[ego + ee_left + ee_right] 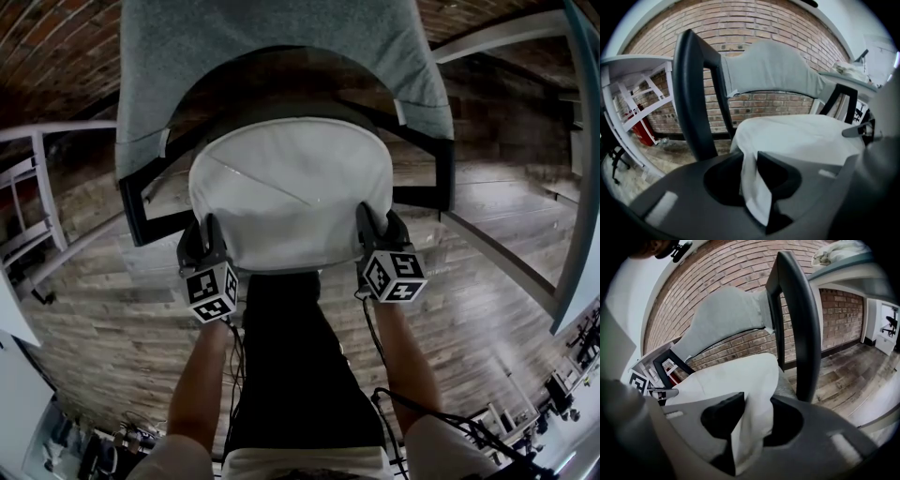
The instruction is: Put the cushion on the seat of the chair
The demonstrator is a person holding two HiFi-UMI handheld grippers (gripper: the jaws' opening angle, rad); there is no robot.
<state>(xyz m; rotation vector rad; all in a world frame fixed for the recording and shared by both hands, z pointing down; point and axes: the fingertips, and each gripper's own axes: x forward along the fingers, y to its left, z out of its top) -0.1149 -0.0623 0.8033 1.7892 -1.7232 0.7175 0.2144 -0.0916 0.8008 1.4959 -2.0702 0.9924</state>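
Cushion [291, 187] on chair [132, 202] seat; left gripper [202, 234] jaws pinch its edge, right gripper [379, 227] jaws parted around it

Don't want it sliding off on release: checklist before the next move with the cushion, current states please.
1. Cushion centred between the armrests: ok.
2. Cushion fully down on the seat: cannot tell, the seat is hidden under it.
3. Left gripper pinching the cushion's front edge: ok.
4. Right gripper pads pressing the edge between its jaws: cannot tell.
5. Cushion's rear clear of the gray backrest: ok.
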